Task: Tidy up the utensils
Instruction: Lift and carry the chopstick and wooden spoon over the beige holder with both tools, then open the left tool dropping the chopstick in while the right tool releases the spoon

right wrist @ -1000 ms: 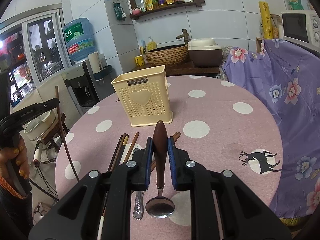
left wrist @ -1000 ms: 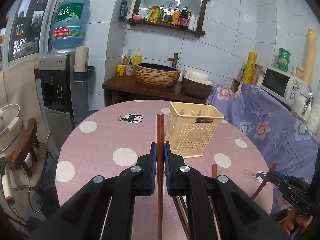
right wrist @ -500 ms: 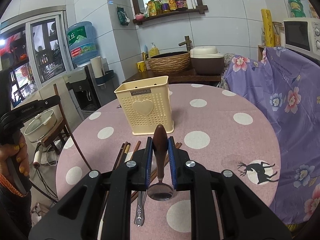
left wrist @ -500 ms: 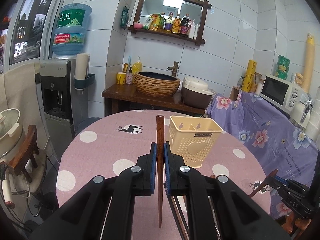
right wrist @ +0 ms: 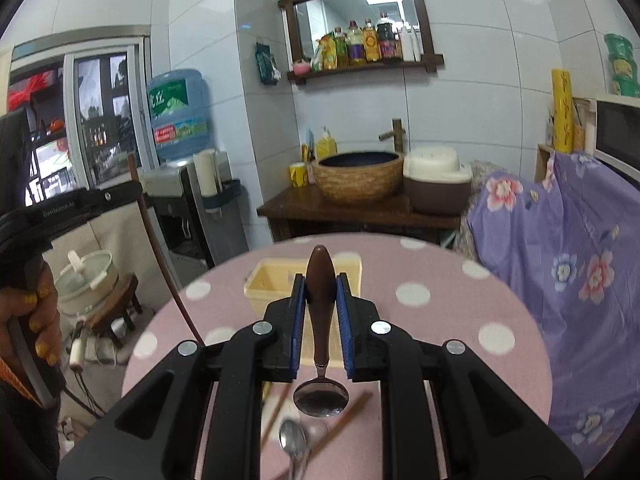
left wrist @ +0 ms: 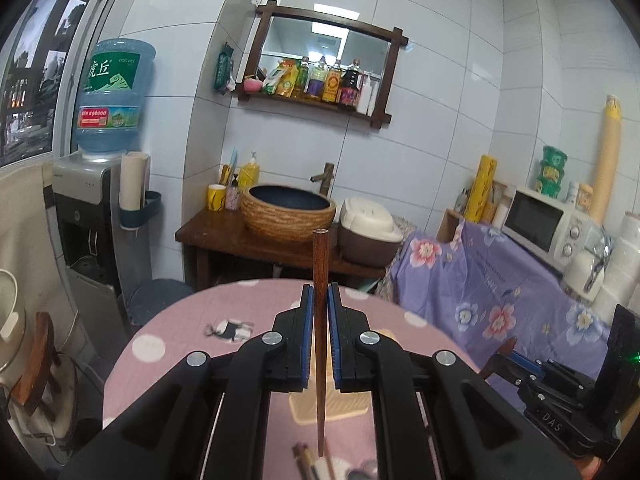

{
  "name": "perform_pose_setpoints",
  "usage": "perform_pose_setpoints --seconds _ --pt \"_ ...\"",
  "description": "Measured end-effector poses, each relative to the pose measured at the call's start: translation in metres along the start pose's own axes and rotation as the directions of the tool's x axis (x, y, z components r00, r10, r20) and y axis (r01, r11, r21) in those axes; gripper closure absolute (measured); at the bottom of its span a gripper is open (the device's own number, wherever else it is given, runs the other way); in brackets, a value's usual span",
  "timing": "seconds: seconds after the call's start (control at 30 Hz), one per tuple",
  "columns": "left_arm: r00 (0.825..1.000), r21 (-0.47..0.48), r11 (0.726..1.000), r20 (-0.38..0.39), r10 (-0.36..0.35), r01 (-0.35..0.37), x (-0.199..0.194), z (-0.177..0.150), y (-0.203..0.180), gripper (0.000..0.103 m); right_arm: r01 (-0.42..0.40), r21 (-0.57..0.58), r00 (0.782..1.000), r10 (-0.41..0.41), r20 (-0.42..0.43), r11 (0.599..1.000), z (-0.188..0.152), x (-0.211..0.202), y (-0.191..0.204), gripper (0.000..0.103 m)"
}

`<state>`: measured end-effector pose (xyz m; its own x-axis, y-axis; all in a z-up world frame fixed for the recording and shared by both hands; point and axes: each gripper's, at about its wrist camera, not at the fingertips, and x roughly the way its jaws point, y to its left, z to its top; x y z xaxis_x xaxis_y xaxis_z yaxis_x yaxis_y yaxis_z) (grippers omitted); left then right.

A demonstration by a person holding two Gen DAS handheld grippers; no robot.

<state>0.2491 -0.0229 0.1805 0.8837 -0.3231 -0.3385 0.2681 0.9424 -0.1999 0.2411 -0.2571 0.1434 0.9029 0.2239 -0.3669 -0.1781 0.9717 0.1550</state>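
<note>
My left gripper (left wrist: 319, 300) is shut on a dark wooden chopstick (left wrist: 320, 280), held upright high above the pink dotted table (left wrist: 180, 320). The cream utensil basket (left wrist: 332, 408) lies below, mostly hidden by the fingers. My right gripper (right wrist: 320, 292) is shut on a spoon with a brown wooden handle (right wrist: 320, 280) and a metal bowl (right wrist: 320, 398) pointing back. It hangs above the cream basket (right wrist: 272, 280). The left gripper and its chopstick (right wrist: 160, 248) show at the left of the right wrist view.
Loose chopsticks (left wrist: 308, 460) and a metal spoon (right wrist: 294, 440) lie on the table below. A purple flowered cloth (right wrist: 580, 240) covers furniture on the right. A wooden stand with a woven basin (left wrist: 288, 216) is behind the table. A water dispenser (left wrist: 92, 216) stands left.
Both grippers have risen well above the table with their utensils still held. The basket now sits lower in both views, under the fingers.
</note>
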Motion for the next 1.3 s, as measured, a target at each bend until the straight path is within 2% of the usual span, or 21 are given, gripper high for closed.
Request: perform_pose_setpoints --seconds 0.17,0.33,0.43,0.6,0.8,1.0,1.17,1.23,1.27,1.3 --pt "0.998 -0.006 1.0 0.049 0.025 -0.025 0.027 0.034 -0.014 0.095 0.032 -0.024 0.997 -0.03 0.069 0.999 0.053 0.027 0.013 0.087" --pt "0.997 -0.024 1.0 0.078 0.017 -0.015 0.054 0.047 -0.018 0.095 0.058 -0.033 0.996 -0.055 0.073 0.998 0.069 0.063 0.015 0.087" --pt "0.997 -0.022 0.999 0.067 0.027 -0.026 0.071 0.035 -0.017 0.095 0.079 -0.036 0.996 -0.077 0.047 0.996 0.056 0.089 0.011 0.087" --pt "1.0 -0.032 0.999 -0.008 0.03 -0.03 0.101 -0.004 -0.008 0.095 0.091 -0.028 0.996 -0.091 -0.024 0.996 0.019 0.123 0.001 0.087" --pt "0.998 -0.009 0.999 -0.055 0.038 -0.038 0.119 -0.035 -0.003 0.095 0.102 -0.033 0.991 -0.105 -0.088 0.994 -0.014 0.151 -0.005 0.087" --pt "0.993 -0.011 0.998 -0.108 0.052 -0.054 0.137 -0.05 0.003 0.095 0.112 -0.021 0.986 -0.113 -0.122 0.994 -0.027 0.163 -0.011 0.087" --pt "0.989 -0.003 0.999 -0.136 0.051 -0.052 0.146 -0.056 0.005 0.095 0.106 -0.028 0.988 -0.109 -0.108 0.994 -0.03 0.164 -0.01 0.086" --pt "0.99 -0.01 0.999 -0.139 0.041 -0.043 0.145 -0.058 0.006 0.094 0.101 -0.034 0.99 -0.104 -0.095 0.994 -0.03 0.161 -0.009 0.082" --pt "0.989 -0.012 0.999 -0.142 0.037 -0.039 0.142 -0.058 0.006 0.094 0.103 -0.03 0.991 -0.105 -0.084 0.994 -0.031 0.157 -0.01 0.071" --pt "0.989 -0.014 0.999 -0.143 0.033 -0.035 0.139 -0.057 0.007 0.09 0.104 -0.023 0.992 -0.105 -0.07 0.994 -0.032 0.151 -0.01 0.056"
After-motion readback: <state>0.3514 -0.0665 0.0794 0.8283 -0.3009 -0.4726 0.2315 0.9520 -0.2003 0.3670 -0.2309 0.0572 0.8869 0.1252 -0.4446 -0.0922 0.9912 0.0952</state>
